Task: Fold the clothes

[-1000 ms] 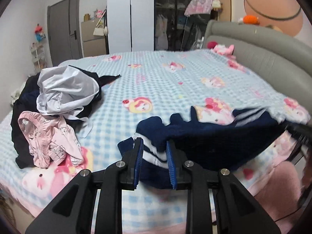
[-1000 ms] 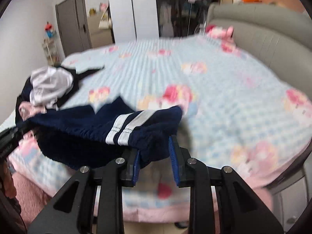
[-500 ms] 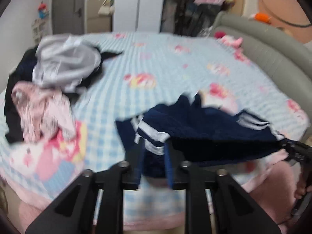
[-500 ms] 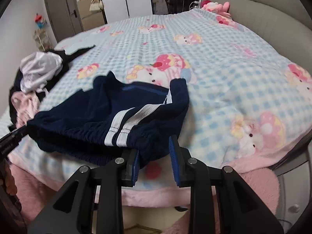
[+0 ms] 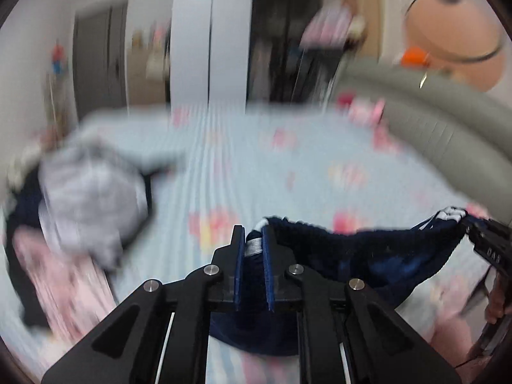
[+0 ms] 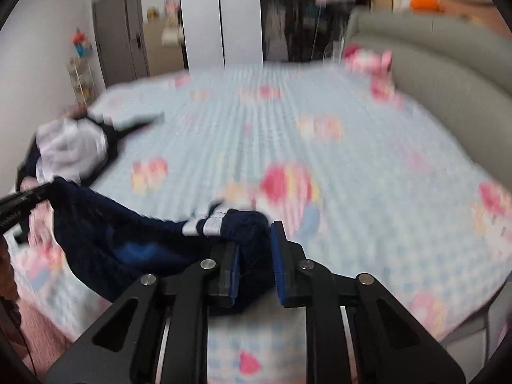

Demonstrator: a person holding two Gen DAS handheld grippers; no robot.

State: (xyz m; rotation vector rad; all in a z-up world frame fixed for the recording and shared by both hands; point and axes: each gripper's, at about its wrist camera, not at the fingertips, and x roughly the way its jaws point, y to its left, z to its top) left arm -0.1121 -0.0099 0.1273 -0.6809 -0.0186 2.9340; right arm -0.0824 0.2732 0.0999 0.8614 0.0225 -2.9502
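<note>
A navy garment with white stripes (image 5: 368,256) hangs stretched in the air between my two grippers, above the near edge of the bed. My left gripper (image 5: 252,240) is shut on its left end, with the white stripe between the blue pads. My right gripper (image 6: 256,240) is shut on the other end of the navy garment (image 6: 134,240). The right gripper also shows at the right edge of the left wrist view (image 5: 486,240), and the left gripper at the left edge of the right wrist view (image 6: 25,198). Both views are motion-blurred.
The bed has a light blue checked blanket (image 6: 288,128) with pink cartoon prints. A pile of white, dark and pink clothes (image 5: 83,198) lies at its left side. A grey padded headboard (image 6: 432,73) runs along the right. Wardrobes and a door stand behind.
Both grippers have lifted the navy garment off the blanket and tilted up; it now hangs taut between them instead of lying partly on the bed.
</note>
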